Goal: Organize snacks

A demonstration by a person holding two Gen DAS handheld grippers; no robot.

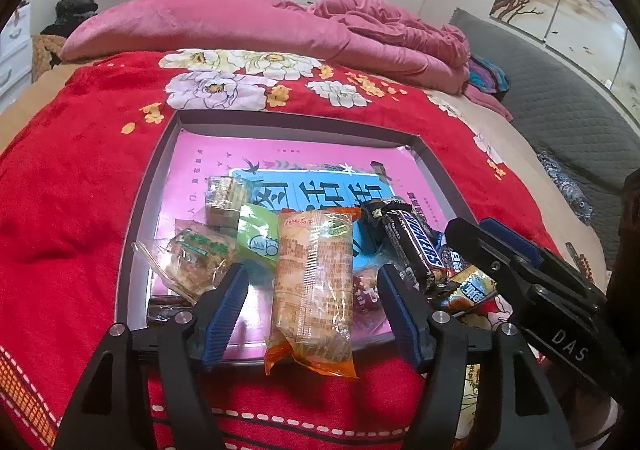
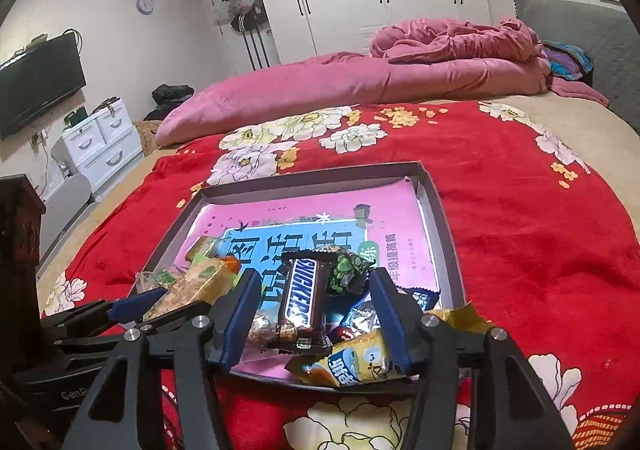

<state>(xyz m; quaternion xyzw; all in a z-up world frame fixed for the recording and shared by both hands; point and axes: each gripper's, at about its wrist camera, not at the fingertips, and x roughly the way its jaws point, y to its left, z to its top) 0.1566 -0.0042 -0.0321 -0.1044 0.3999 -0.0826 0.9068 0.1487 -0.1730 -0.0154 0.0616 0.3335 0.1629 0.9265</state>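
Wrapped snacks heaped at near end of shallow grey cardboard box lid point(image 1: 148, 185) with pink printed bottom, on red floral blanket point(image 1: 72, 189) over bed. Long orange pastry packet point(image 1: 312, 290) lying between spread left fingers point(image 1: 224, 314), untouched. Brown Snickers bar point(image 2: 298, 300) lying free between parted right fingers point(image 2: 240, 314). Yellow-blue candy packet point(image 2: 352, 362) overhanging lid's near rim.

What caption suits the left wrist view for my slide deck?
Open left gripper straddles an orange-wrapped pastry lying across the near rim of the snack tray.
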